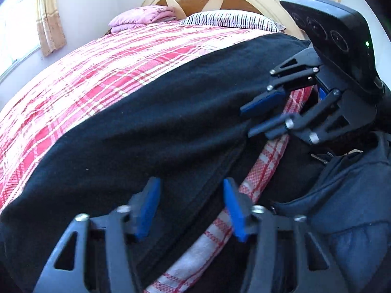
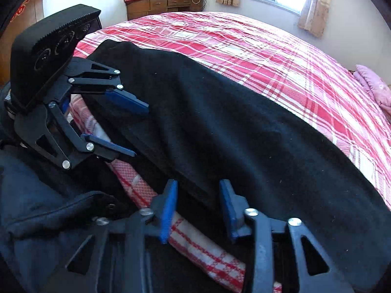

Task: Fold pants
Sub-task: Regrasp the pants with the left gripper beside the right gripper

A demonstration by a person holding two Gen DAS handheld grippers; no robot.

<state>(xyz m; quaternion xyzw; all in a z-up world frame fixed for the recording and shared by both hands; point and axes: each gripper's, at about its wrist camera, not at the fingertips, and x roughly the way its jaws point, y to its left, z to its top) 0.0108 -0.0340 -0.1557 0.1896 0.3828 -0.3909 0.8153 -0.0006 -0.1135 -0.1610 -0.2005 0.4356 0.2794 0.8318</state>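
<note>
Black pants (image 1: pixel 146 134) lie stretched along the near edge of the bed, also seen in the right wrist view (image 2: pixel 244 134). My left gripper (image 1: pixel 190 195) hovers over the pants' near edge with its blue pads apart; the fabric lies between them and neither pad presses on it. From the right wrist view the left gripper (image 2: pixel 140 130) straddles that same edge. My right gripper (image 2: pixel 199 190) sits further along the edge, its pads narrower apart, with the black hem between them and a gap still showing. The left wrist view shows the right gripper (image 1: pixel 245 121) at the pants' far end.
A red plaid sheet (image 1: pixel 85 85) covers the bed. A striped pillow (image 1: pixel 232 19) and a folded pink blanket (image 1: pixel 141 17) lie by the headboard. A person's dark blue jacket (image 1: pixel 342 207) is close beside the bed edge. A wooden dresser (image 2: pixel 163 6) stands at the far wall.
</note>
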